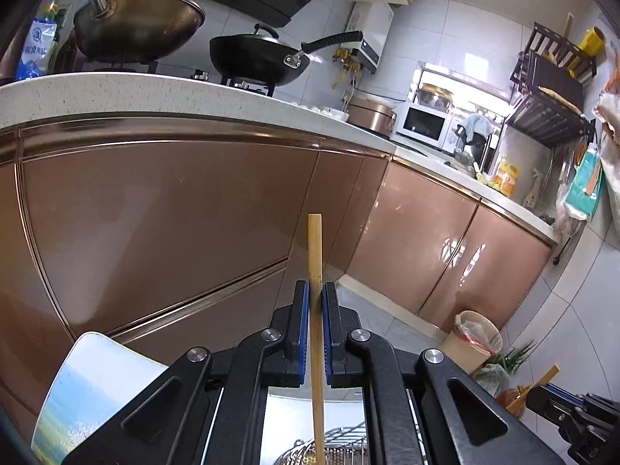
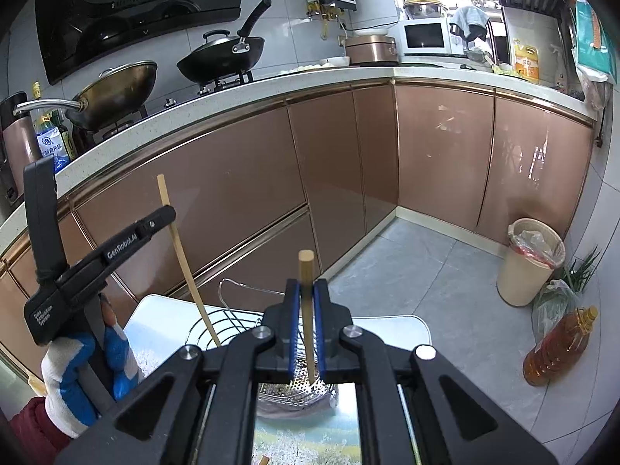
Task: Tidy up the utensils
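Left hand-held gripper (image 1: 317,294): blue pads clenched on a bamboo chopstick (image 1: 316,271), held near upright; top end stands above the fingertips, lower end runs down toward a metal rack (image 1: 333,445) at the bottom edge.

Right hand-held gripper (image 2: 306,294): pads clenched on a second chopstick (image 2: 306,271), upright, round top end above the fingertips. Its lower end reaches into a perforated metal basket (image 2: 298,389) of a wire rack (image 2: 232,317), which stands on a small tabletop (image 2: 410,329) with a printed landscape surface.

Right wrist view also shows the left gripper from the side, at left, held by a hand in a white-and-blue glove (image 2: 77,379), dark red sleeve below. Its chopstick slants down to the wire rack; whether the tip touches cannot be told.

Background: brown cabinets (image 2: 445,155), two woks on the stove, bin (image 2: 531,263) and oil bottle (image 2: 558,348) on the floor.
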`<state>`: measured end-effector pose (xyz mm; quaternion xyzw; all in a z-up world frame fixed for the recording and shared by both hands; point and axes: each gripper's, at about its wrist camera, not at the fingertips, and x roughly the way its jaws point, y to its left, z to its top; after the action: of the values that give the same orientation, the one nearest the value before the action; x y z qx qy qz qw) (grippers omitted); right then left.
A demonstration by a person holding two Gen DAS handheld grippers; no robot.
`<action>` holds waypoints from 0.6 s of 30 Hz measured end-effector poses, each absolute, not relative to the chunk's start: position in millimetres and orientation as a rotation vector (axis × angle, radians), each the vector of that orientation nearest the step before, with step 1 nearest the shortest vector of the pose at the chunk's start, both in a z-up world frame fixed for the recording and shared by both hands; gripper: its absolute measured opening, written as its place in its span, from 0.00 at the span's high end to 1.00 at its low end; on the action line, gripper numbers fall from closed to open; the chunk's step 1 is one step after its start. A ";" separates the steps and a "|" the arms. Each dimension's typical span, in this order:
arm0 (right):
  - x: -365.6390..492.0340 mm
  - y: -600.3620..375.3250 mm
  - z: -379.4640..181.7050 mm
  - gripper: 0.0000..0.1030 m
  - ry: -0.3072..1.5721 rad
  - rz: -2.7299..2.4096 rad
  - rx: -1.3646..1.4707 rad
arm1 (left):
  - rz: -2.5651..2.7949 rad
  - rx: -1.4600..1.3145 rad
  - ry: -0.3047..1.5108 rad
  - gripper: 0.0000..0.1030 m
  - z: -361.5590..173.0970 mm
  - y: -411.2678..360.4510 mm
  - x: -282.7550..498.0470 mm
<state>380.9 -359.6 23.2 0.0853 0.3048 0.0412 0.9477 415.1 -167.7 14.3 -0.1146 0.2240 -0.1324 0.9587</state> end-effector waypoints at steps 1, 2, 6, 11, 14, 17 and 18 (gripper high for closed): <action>380.9 -360.0 22.7 0.94 0.620 0.084 0.174 | -0.265 -0.229 0.452 0.94 12.3 -169.0 415.9; 381.5 -360.5 21.1 0.93 0.621 0.087 0.176 | -0.258 -0.221 0.447 0.94 7.1 -170.2 414.9; 380.3 -362.5 17.4 0.93 0.623 0.093 0.184 | -0.242 -0.184 0.447 0.93 -10.2 -177.7 411.7; 374.9 -366.4 21.2 0.92 0.611 0.081 0.193 | -0.232 -0.158 0.432 0.93 -10.8 -178.8 404.3; 370.8 -368.6 22.2 0.92 0.617 0.077 0.204 | -0.231 -0.161 0.453 0.90 -13.5 -175.8 400.9; 365.9 -366.4 22.6 0.90 0.628 0.072 0.195 | -0.232 -0.156 0.468 0.78 -15.0 -173.0 395.8; 364.5 -365.9 22.6 0.90 0.632 0.069 0.193 | -0.232 -0.153 0.472 0.76 -14.7 -171.6 393.4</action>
<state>364.5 -365.9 22.6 0.0948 0.3102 0.0338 0.9453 393.4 -171.6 -14.7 -0.0753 0.2330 -0.1148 0.9627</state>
